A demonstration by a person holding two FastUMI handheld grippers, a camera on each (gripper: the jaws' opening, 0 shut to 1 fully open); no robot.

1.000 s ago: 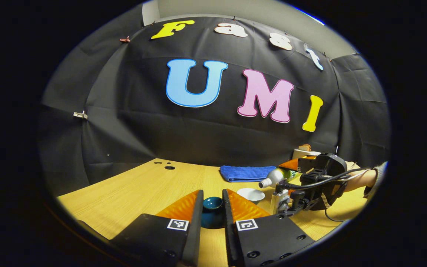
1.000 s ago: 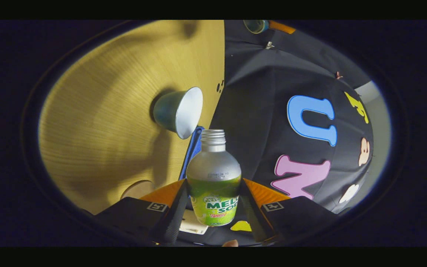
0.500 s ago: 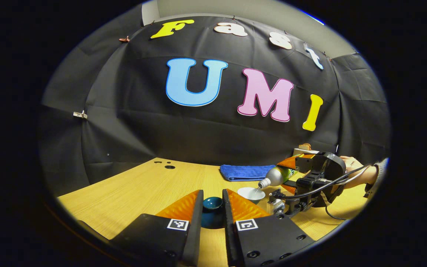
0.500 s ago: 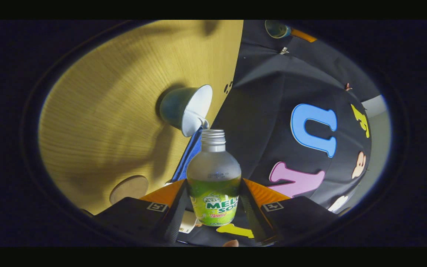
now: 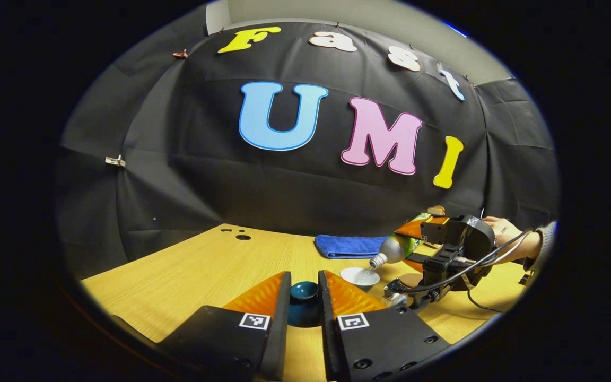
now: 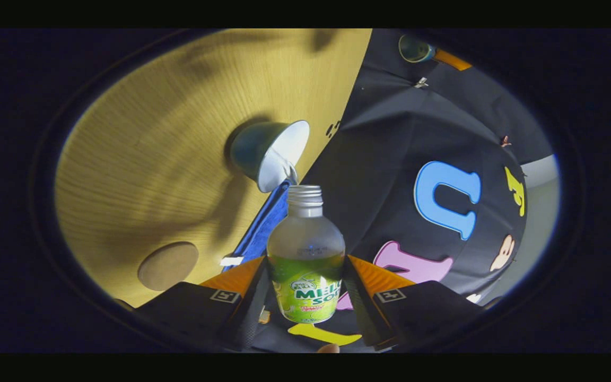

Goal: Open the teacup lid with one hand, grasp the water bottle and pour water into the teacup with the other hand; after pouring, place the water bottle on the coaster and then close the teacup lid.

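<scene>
My left gripper [image 5: 304, 280] is shut on the dark teal teacup lid [image 5: 305, 297], held apart from the cup. That lid [image 6: 414, 49] is small and far off in the right gripper view. The teal teacup [image 5: 358, 276] with a white inside stands uncovered on the table. My right gripper [image 6: 306, 261] is shut on the water bottle [image 6: 305, 249], a frosted bottle with a green label and no cap. The bottle [image 5: 396, 247] is tipped with its mouth just over the teacup [image 6: 271, 154], and a thin stream of water [image 6: 290, 172] runs into it. A round brown coaster [image 6: 167, 265] lies bare beside the cup.
A folded blue towel [image 5: 350, 245] lies behind the cup near the booth wall. The wooden table [image 5: 199, 270] has small holes [image 5: 242, 237] at its far left. A hand [image 5: 502, 231] and a black cable [image 5: 475, 257] are at the right gripper's back.
The right gripper has tipped the bottle further and brought its mouth to the cup's rim; water now runs in. The left gripper and lid have stayed put.
</scene>
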